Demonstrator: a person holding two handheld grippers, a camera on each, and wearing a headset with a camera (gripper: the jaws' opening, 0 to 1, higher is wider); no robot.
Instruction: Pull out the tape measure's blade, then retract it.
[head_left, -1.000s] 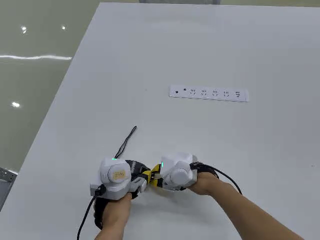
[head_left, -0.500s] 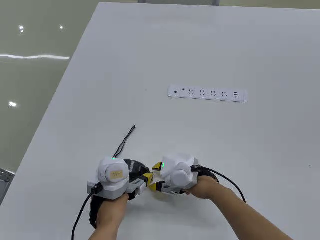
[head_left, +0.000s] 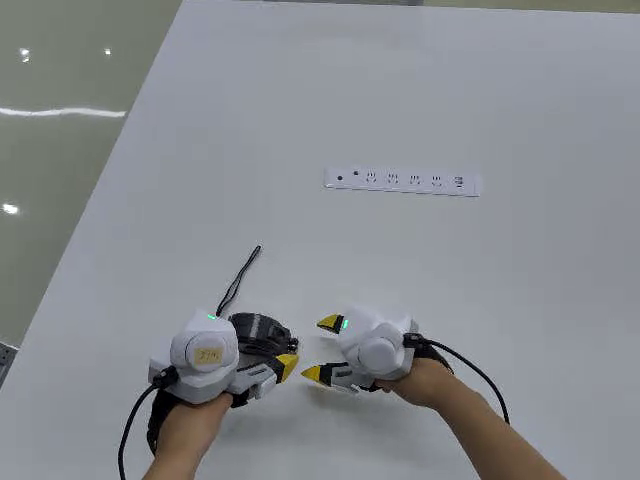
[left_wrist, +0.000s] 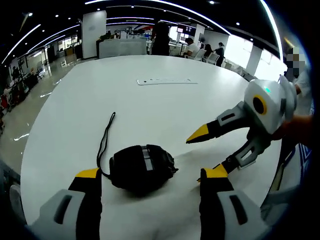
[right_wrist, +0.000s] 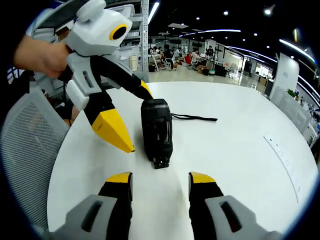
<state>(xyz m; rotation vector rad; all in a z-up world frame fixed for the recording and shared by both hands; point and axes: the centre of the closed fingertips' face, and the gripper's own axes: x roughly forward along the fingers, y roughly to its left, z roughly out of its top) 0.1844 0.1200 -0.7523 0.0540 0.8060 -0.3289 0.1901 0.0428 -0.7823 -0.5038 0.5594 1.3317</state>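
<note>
A black tape measure (head_left: 258, 332) lies on the white table (head_left: 450, 90) with its blade in and a thin black wrist strap (head_left: 240, 279) trailing away. My left gripper (head_left: 268, 342) is open around it, and in the left gripper view the case (left_wrist: 142, 167) sits just ahead of the jaws with a gap on each side. To its right my right gripper (head_left: 320, 348) is open and holds nothing. In the right gripper view the case (right_wrist: 156, 131) stands a short way beyond my right gripper (right_wrist: 160, 177), end-on, with the left gripper (right_wrist: 100, 60) reaching in from the upper left.
A white power strip (head_left: 402, 181) lies farther back on the table. The table's left edge (head_left: 95, 210) drops to a shiny floor. A mesh chair back (right_wrist: 30, 150) stands beside the table, with an office and people behind it.
The two grippers were tip to tip at the tape measure. The right gripper has opened and drawn back to the right. The head view has shifted slightly.
</note>
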